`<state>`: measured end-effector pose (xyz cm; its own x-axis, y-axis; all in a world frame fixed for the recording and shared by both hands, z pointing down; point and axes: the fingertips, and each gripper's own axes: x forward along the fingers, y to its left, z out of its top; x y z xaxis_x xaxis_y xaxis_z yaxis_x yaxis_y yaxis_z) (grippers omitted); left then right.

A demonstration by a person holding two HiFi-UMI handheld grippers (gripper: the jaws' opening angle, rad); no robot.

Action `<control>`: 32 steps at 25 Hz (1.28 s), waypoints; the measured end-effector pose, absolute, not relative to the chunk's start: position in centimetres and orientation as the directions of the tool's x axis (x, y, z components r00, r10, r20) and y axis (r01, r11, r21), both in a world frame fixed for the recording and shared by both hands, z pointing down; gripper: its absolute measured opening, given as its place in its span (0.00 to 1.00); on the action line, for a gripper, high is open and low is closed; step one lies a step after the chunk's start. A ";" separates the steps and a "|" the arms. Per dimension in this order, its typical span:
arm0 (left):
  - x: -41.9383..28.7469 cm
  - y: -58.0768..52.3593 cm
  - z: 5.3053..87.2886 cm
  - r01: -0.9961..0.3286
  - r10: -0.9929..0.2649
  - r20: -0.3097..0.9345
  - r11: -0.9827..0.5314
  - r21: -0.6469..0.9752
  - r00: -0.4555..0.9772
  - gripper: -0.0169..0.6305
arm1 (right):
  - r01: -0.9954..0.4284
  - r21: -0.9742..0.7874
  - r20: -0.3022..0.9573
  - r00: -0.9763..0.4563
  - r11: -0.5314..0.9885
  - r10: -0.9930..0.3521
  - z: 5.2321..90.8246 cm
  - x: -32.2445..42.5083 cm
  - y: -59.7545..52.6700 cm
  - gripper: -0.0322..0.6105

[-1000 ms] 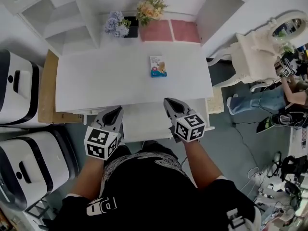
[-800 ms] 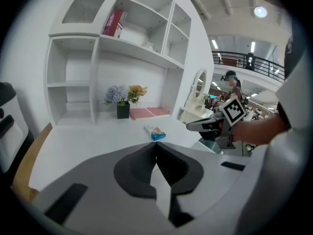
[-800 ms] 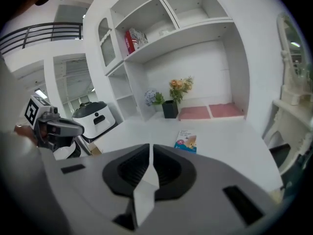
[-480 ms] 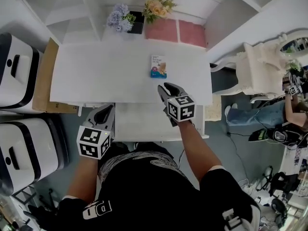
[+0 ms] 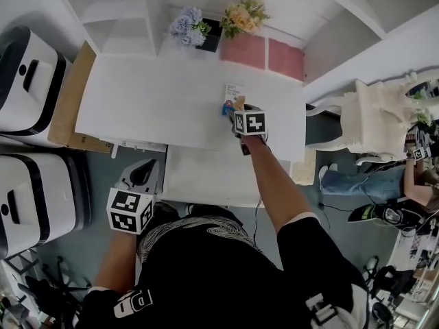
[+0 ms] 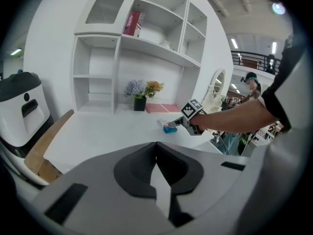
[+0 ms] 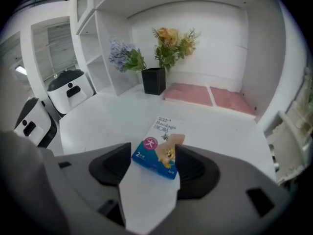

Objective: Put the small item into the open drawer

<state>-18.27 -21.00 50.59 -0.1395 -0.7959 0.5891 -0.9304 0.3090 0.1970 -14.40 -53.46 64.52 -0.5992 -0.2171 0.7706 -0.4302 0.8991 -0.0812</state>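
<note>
The small item is a bandage box, white and blue, lying flat on the white desk. My right gripper has reached over the desk to it. In the right gripper view the box has its near blue end between the jaws of my right gripper; they are opening and do not press on it. The open drawer juts out under the desk's front edge, white inside. My left gripper hangs left of the drawer, below the desk edge. In its own view my left gripper is shut and holds nothing.
Two flower bunches in a dark vase and two pink mats stand at the desk's back, under white shelves. White machines and a wooden board are on the left. An ornate white chair is on the right.
My right gripper has gone from above the drawer forward over the desk to the bandage box, and its jaws have parted around the box's end. My left gripper has drawn back slightly.
</note>
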 end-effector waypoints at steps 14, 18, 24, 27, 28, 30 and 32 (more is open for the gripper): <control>-19.6 -16.5 50.5 -0.887 -0.751 0.618 0.424 0.181 -0.233 0.05 | -0.622 -0.086 0.856 -0.447 0.778 -0.262 68.7 -17.7 -58.4 0.71; -19.8 -16.2 50.6 -0.880 -0.744 0.623 0.438 0.181 -0.243 0.05 | -0.638 -0.106 0.876 -0.423 0.762 -0.233 69.8 -18.2 -58.2 0.71; -19.2 -16.4 50.5 -0.886 -0.746 0.623 0.427 0.179 -0.233 0.05 | -0.630 -0.072 0.887 -0.395 0.773 -0.240 70.2 -18.3 -58.2 0.73; -19.0 -16.6 50.5 -0.887 -0.748 0.621 0.424 0.179 -0.232 0.05 | -0.599 -0.068 0.892 -0.394 0.798 -0.220 70.1 -18.1 -58.0 0.73; -18.9 -16.7 50.4 -0.889 -0.750 0.619 0.422 0.179 -0.231 0.05 | -0.579 -0.070 0.894 -0.398 0.812 -0.207 70.2 -17.9 -57.9 0.73; -18.8 -17.0 50.3 -0.894 -0.755 0.615 0.411 0.178 -0.225 0.05 | -0.532 -0.078 0.895 -0.410 0.843 -0.177 70.1 -17.5 -57.5 0.73; -18.7 -17.2 50.1 -0.898 -0.759 0.612 0.403 0.177 -0.220 0.05 | -0.490 -0.085 0.891 -0.427 0.868 -0.153 70.0 -17.3 -56.9 0.73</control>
